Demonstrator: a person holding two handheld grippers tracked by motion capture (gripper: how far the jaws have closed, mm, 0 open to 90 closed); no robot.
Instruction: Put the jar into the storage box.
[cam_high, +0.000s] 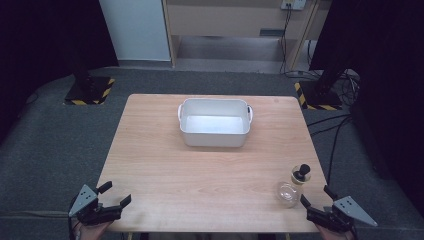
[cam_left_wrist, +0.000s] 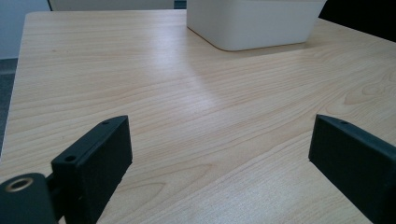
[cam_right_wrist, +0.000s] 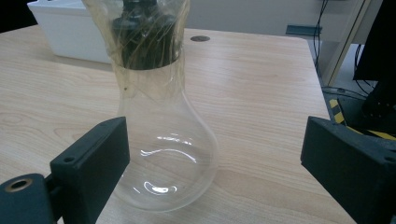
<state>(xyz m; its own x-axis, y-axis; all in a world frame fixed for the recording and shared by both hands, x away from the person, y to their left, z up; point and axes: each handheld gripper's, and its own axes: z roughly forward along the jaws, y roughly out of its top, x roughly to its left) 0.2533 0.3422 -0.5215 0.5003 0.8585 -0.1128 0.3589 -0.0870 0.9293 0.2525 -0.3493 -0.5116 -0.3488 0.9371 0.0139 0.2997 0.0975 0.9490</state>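
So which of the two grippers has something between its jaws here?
The right gripper: its open jaws flank the clear glass flask near the table's front right corner, not pressing on it. The left gripper has bare table between its jaws.

- The left gripper (cam_high: 116, 194), black with a grey three-cornered plate on top, sits at about 7 o'clock in the high view, its fingers (cam_left_wrist: 93, 163) spread wide and aimed toward 2 o'clock.
- The right gripper (cam_high: 316, 196), of the same build, sits at about 5 o'clock, fingers (cam_right_wrist: 91, 163) spread wide, aimed toward 10 o'clock.
- A hand shows beneath each gripper at the bottom edge.
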